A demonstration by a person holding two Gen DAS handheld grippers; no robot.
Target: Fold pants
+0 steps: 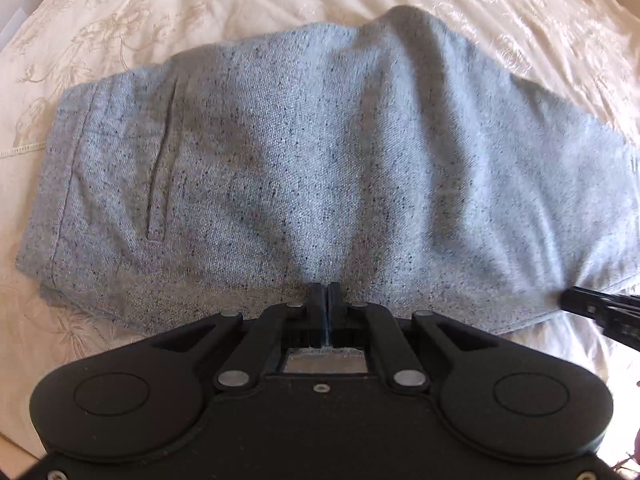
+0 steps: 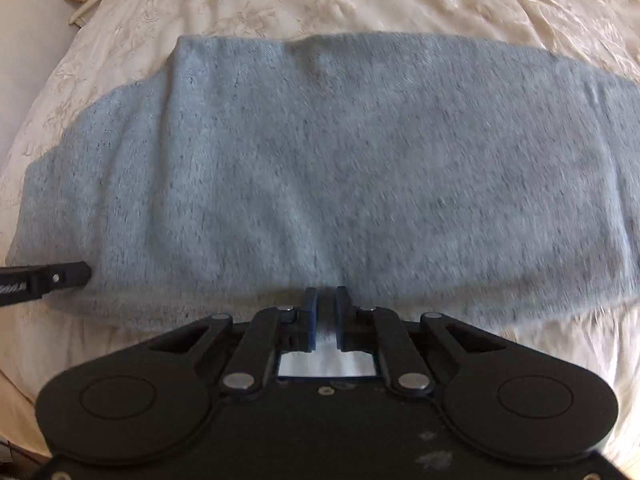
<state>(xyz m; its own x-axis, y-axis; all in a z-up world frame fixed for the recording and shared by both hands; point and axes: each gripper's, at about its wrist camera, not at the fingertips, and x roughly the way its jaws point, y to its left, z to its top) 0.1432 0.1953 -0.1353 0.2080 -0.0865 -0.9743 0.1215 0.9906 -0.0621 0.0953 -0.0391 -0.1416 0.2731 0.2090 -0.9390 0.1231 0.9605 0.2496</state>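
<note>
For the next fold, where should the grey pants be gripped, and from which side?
Grip the pants along the near edge, from above. It lies folded flat on the bedspread, and both the left gripper and right gripper already pinch that edge, so the layers lift together.

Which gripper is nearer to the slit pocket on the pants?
Left. The left gripper pinches the near edge of the pants just right of the slit pocket; the right gripper grips that edge far off to the right.

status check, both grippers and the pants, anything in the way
Left gripper pinched on near edge of grey pants. Right gripper on same edge, grip unclear. Pants folded on cream bedspread, nothing obstructing.
</note>
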